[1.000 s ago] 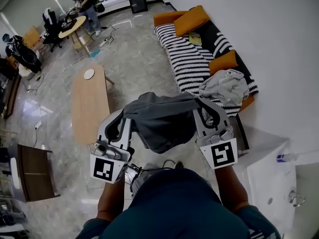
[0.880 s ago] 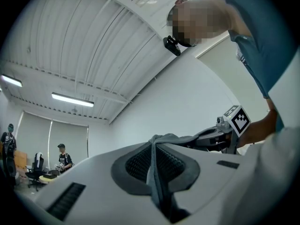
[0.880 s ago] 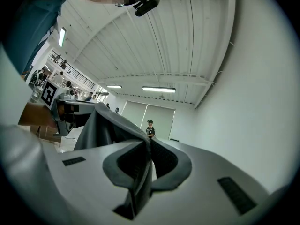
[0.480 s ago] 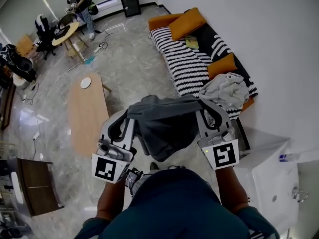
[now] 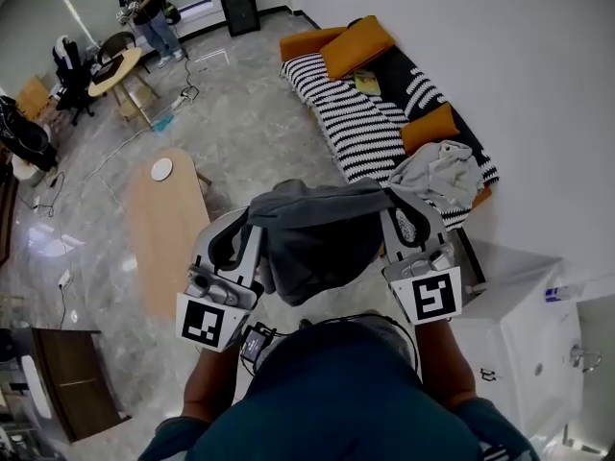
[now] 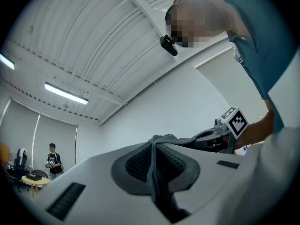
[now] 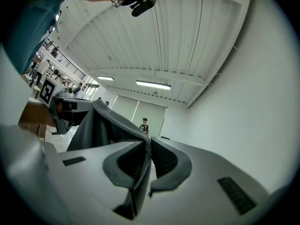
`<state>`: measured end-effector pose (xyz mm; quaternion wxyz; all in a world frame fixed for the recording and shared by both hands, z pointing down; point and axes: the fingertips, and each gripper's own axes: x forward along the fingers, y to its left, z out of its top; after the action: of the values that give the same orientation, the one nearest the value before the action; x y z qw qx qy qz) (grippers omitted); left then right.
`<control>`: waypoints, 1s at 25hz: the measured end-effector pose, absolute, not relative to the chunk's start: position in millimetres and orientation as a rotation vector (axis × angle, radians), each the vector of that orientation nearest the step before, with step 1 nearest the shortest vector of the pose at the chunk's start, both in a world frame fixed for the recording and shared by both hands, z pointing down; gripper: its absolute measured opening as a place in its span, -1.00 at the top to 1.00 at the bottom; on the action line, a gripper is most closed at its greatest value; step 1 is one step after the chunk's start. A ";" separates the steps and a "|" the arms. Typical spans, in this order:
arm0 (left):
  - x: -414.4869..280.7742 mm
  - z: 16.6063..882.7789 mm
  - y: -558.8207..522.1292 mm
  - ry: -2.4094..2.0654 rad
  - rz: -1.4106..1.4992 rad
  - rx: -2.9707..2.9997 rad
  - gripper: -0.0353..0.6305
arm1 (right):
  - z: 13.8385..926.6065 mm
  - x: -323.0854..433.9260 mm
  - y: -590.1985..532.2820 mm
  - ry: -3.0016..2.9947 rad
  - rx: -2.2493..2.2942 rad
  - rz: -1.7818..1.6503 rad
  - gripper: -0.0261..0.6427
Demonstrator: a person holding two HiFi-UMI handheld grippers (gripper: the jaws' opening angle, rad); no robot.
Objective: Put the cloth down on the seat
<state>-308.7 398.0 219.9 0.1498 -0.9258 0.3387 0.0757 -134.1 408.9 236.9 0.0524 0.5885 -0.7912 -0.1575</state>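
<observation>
At the left of the head view a long wooden table (image 5: 163,229) is seen on the pale floor (image 5: 259,113), with a small white round object (image 5: 161,169) lying near its far end. Just right of the table, the left hand-held gripper (image 5: 252,227) is held out; in the left gripper view its jaws are seen clenched tight on a fold of the dark grey cloth (image 5: 312,243). The cloth is stretched between the two grippers and hangs in a sagging bunch in the air above the floor, clear of the seat. Its other edge is pinched by the right hand-held gripper (image 5: 389,207), whose jaws are closed on a thin fold. Further right, a black-and-white striped sofa (image 5: 356,113) is set against the white wall (image 5: 538,84). Orange cushions (image 5: 357,44) are placed on it, and a light grey garment (image 5: 437,173) is heaped at its near end, just beyond the right hand-held gripper.
</observation>
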 end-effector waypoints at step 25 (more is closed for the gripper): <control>-225.8 222.3 321.3 1.097 0.230 -2.603 0.82 | 250.4 -53.6 314.5 -2.525 1.641 -0.450 0.82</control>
<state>-225.8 321.3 222.3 0.1532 -0.9076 0.3826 0.0800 -53.6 314.5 250.4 0.0483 0.5382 -0.8284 -0.1475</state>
